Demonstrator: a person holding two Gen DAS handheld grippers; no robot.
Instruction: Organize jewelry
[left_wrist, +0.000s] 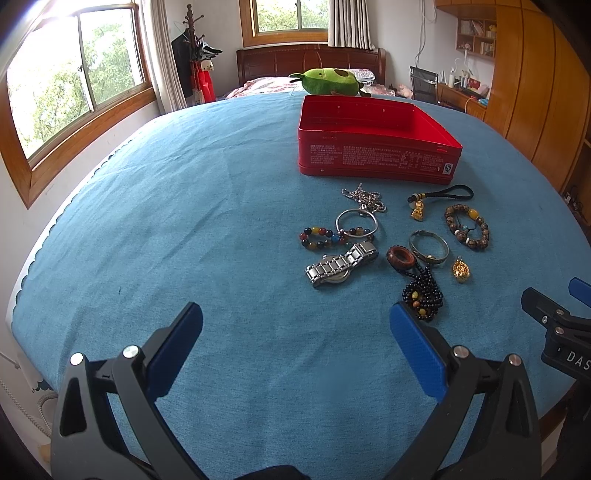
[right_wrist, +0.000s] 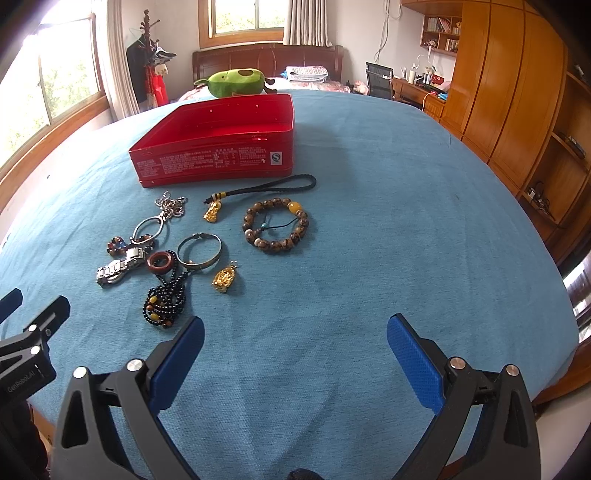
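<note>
Left gripper (left_wrist: 295, 332) and right gripper (right_wrist: 295, 336) fingers wide, holding nothing, red tin (right_wrist: 221, 162) with small unreadable print, "GenRobot.AI" on left gripper, watch (left_wrist: 340, 266) lying crosswise on worktop (left_wrist: 166, 221)

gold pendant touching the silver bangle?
Apart. The right wrist view shows blue cloth between the gold pendant and the silver bangle.

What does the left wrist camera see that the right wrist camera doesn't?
Only the left wrist view shows the whole colourful bead bracelet beside the watch; the right view half hides it. Only the right wrist view shows open shelves in the wooden wardrobe. Both show the red tin, the brown bead bracelet, the gold pendant, and the open left claw and right claw, holding nothing.
</note>
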